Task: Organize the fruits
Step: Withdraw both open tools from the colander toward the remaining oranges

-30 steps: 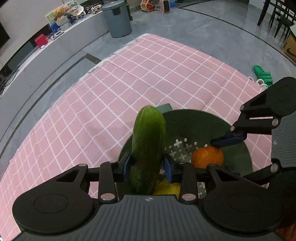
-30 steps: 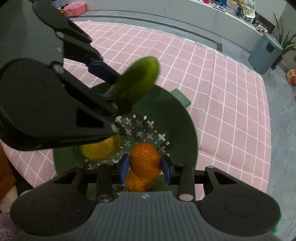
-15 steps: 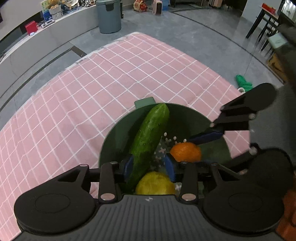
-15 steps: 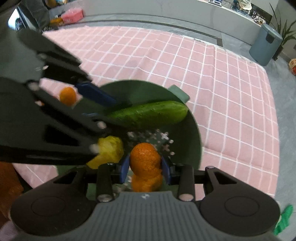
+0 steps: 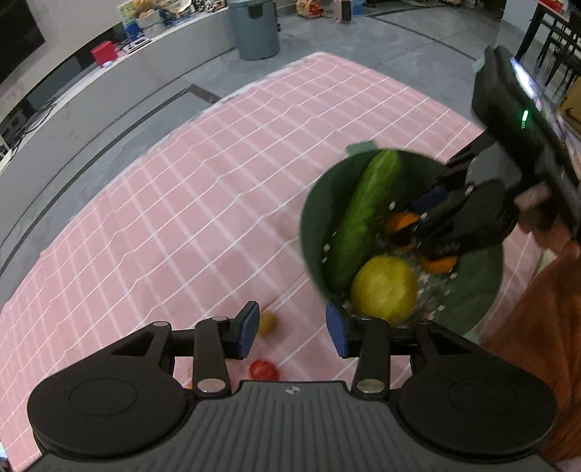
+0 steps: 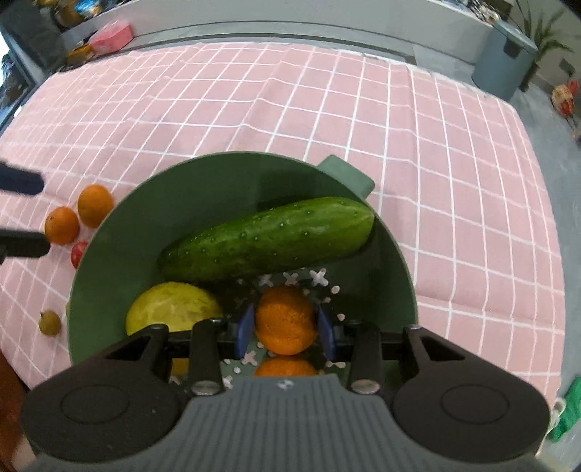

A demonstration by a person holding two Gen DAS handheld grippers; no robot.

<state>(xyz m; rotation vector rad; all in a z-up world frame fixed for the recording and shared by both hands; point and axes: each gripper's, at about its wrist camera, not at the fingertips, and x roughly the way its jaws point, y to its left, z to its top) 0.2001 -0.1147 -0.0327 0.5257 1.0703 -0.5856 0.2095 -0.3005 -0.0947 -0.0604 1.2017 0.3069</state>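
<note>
A green colander bowl [image 6: 203, 181] [image 5: 316, 203] sits on the pink checked cloth. In it lie a cucumber [image 6: 268, 237] [image 5: 363, 221], a yellow lemon [image 6: 170, 308] [image 5: 385, 287] and an orange [image 6: 285, 366]. My right gripper [image 6: 285, 328] is shut on another orange [image 6: 285, 319] low inside the bowl; it also shows in the left wrist view [image 5: 417, 225]. My left gripper [image 5: 292, 326] is open and empty, left of the bowl, above a small yellow-green fruit [image 5: 268, 322] and a red cherry tomato [image 5: 264, 369].
Two oranges [image 6: 95, 204] [image 6: 61, 224], a red tomato [image 6: 78, 252] and a small yellow-green fruit [image 6: 49, 322] lie on the cloth left of the bowl. A grey bin [image 5: 254, 29] stands on the floor beyond the table. The cloth [image 5: 181, 203] stretches far and left.
My left gripper let go of the cucumber, which now lies in the bowl, then opened and drew back left of the bowl. My right gripper stays shut on its orange in the bowl.
</note>
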